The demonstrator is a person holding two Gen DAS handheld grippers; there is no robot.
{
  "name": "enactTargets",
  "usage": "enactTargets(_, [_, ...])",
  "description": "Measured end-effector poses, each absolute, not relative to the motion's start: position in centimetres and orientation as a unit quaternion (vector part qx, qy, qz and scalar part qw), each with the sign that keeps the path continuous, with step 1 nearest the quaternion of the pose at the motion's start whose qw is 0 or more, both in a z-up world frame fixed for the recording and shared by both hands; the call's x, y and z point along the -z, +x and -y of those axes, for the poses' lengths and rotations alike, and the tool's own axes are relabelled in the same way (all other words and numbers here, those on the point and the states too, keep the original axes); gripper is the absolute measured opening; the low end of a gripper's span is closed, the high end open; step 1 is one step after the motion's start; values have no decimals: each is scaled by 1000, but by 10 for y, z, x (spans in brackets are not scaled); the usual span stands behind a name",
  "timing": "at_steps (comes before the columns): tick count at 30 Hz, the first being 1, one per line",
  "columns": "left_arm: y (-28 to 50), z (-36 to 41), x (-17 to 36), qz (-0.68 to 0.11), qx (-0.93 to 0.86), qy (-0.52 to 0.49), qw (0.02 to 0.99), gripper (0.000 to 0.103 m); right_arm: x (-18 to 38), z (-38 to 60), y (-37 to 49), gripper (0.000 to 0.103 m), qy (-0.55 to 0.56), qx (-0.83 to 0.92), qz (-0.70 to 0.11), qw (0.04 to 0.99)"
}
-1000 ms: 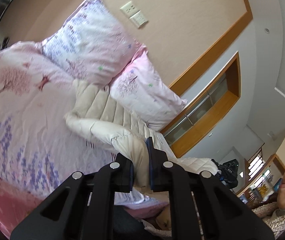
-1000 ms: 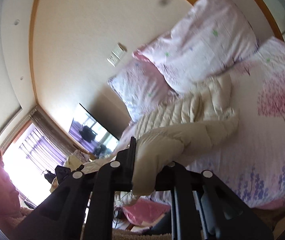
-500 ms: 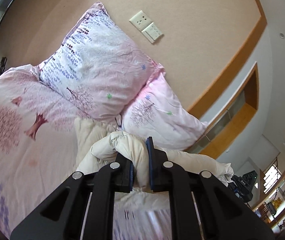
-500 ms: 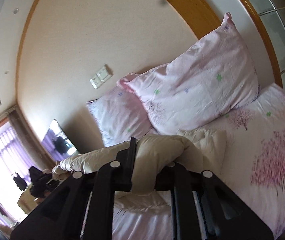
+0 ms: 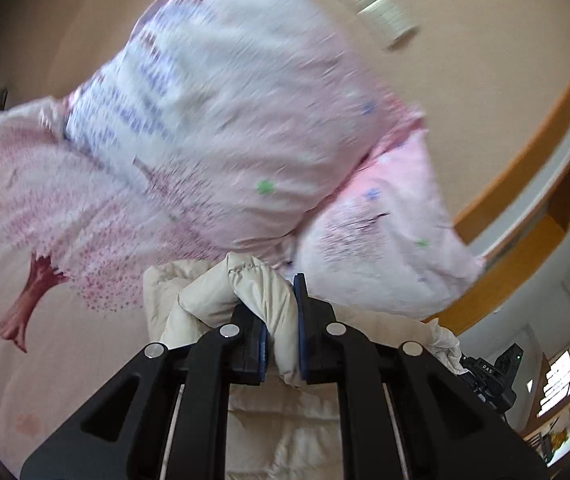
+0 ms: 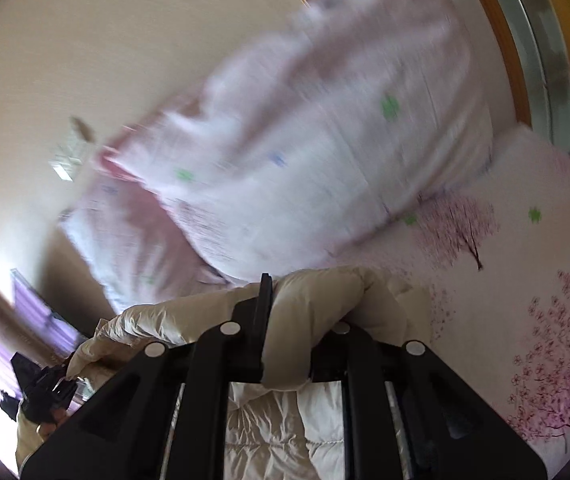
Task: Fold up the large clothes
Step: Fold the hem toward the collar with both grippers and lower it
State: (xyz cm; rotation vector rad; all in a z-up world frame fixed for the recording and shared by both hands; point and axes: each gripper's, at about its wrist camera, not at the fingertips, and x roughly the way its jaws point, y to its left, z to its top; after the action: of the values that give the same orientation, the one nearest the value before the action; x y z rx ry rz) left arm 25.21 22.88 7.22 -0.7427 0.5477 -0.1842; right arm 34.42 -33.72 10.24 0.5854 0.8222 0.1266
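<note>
Both sets of jaws clamped on folds of the cream quilted puffer jacket (image 5: 281, 320), its body on the pink floral bed (image 5: 65, 280), pillows (image 5: 245, 120) just ahead.

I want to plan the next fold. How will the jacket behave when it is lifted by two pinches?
Probably floppy: the jacket bulges around the left gripper and sags beside the right gripper. Its puffy quilting suggests it is light and springy, so folds may reopen. The shiny shell may slip.
</note>
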Motion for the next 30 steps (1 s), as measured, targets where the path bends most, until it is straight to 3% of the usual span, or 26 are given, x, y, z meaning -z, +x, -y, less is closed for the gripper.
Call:
enactTargets(4, [284,-235,-44,-296,75,-387,870,10,-64,338,375,18,313,-23,-446,838])
enactTargets(7, [299,-236,-32,-313,69,-401,858,16,-47,340,388,36,345,-13,-464,816])
enactTargets(9, [306,-235,-27,-322,69,-404,853,29,-41,341,395,58,363,-11,-468,806])
enactTargets(11, [309,-235,-25,-325,74,-411,849,59,-38,341,399,63,374,-16,-466,802])
enactTargets(13, [310,-238,-25,-322,74,-419,845,76,-41,341,400,64,370,-22,-461,806])
enactTargets(16, [303,-243,-32,-313,78,-421,847,78,-58,346,388,64,355,-27,-437,826])
enactTargets(21, [281,-251,-42,-324,50,-370,869,79,-78,347,362,64,241,-15,-445,863])
enactTargets(29, [281,-240,-22,-401,6,-257,879,78,-45,358,363,64,226,-13,-511,829])
enactTargets(30, [283,-236,-18,-410,6,-248,878,75,-41,357,365,58,225,-14,-516,826])
